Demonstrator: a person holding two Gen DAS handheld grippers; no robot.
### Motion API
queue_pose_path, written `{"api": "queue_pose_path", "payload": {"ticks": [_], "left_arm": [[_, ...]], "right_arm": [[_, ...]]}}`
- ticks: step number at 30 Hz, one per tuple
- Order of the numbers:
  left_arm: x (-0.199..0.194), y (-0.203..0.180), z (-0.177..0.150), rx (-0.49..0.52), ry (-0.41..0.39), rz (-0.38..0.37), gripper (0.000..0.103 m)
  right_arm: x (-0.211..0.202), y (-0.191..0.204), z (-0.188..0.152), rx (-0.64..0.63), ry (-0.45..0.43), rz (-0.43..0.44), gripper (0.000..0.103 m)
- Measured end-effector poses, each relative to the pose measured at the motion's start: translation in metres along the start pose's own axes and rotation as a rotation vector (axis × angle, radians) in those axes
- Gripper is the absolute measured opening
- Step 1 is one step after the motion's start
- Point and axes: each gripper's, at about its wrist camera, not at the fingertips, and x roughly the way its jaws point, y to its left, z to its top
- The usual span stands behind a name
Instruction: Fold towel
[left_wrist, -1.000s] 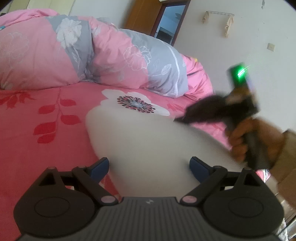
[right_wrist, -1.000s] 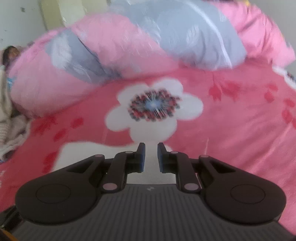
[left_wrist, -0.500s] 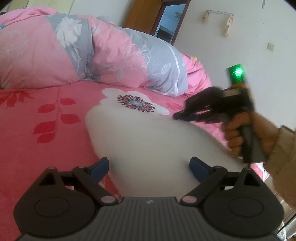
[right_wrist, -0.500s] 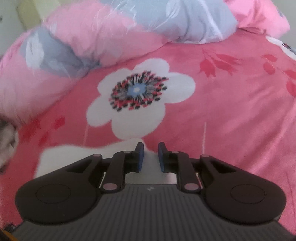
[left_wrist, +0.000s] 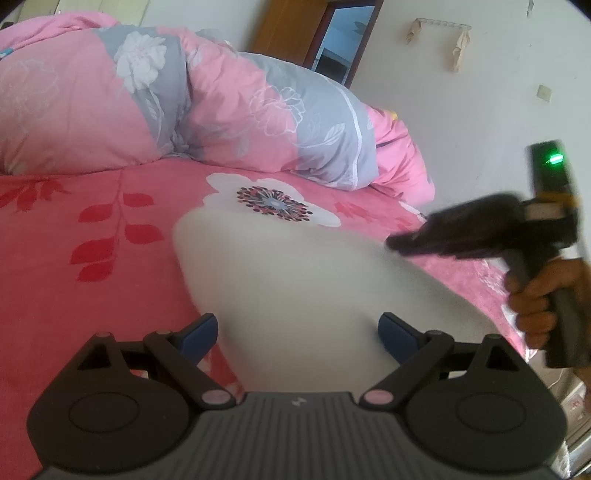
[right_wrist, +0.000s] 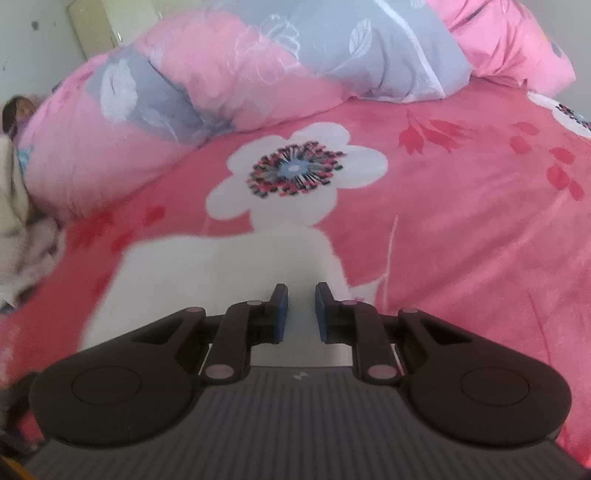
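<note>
A white towel (left_wrist: 295, 280) lies flat on the pink flowered bedspread (left_wrist: 92, 229). My left gripper (left_wrist: 295, 328) hovers over the towel's near end, jaws wide open and nothing between them. In the left wrist view a hand holds my right gripper (left_wrist: 399, 245), blurred, its tips at the towel's right edge. The right wrist view shows the towel (right_wrist: 221, 266) running under the right gripper (right_wrist: 298, 310). Its blue pads (right_wrist: 281, 314) stand a narrow gap apart, and I see no cloth pinched between them.
A rolled pink and grey quilt (left_wrist: 221, 110) lies along the far side of the bed. A person lies at the far left beside it (right_wrist: 16, 110). The bed's edge drops off at the right, near the white wall (left_wrist: 461, 129).
The right gripper has drawn back to the right, off the towel's middle toward its edge. More of the towel now shows in the right wrist view. The left gripper stayed put.
</note>
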Motion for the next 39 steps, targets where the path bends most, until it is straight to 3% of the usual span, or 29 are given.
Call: {"api": "queue_pose_path", "payload": {"ticks": [4, 8, 13, 18, 22, 26, 30, 34, 39], "left_arm": [[-0.001, 0.000, 0.001, -0.003, 0.006, 0.000, 0.095], [-0.003, -0.002, 0.001, 0.002, 0.006, 0.003, 0.095], [-0.004, -0.002, 0.001, 0.004, 0.009, 0.007, 0.095], [-0.005, -0.003, 0.002, 0.004, 0.013, 0.008, 0.095], [-0.007, -0.005, 0.003, 0.012, 0.008, 0.015, 0.095], [-0.008, -0.005, 0.004, 0.012, 0.009, 0.018, 0.095], [-0.009, -0.004, 0.003, 0.014, 0.011, 0.016, 0.095], [-0.013, -0.005, 0.004, 0.017, 0.008, 0.018, 0.095], [-0.022, -0.012, 0.006, 0.031, -0.027, 0.021, 0.095]], "right_arm": [[-0.029, 0.008, -0.009, -0.020, -0.061, 0.016, 0.016], [-0.005, -0.005, -0.035, -0.023, -0.025, -0.020, 0.013], [-0.030, 0.004, -0.028, 0.002, -0.050, -0.006, 0.015], [-0.041, -0.003, -0.041, 0.010, -0.063, -0.044, 0.015], [-0.025, -0.021, -0.064, 0.061, -0.074, -0.039, 0.015], [-0.040, -0.017, -0.058, 0.079, -0.078, -0.043, 0.016], [-0.072, -0.011, -0.059, 0.086, -0.146, -0.014, 0.016], [-0.058, -0.011, -0.078, 0.054, -0.091, -0.043, 0.016], [-0.055, -0.016, -0.083, 0.080, -0.096, -0.043, 0.017]]}}
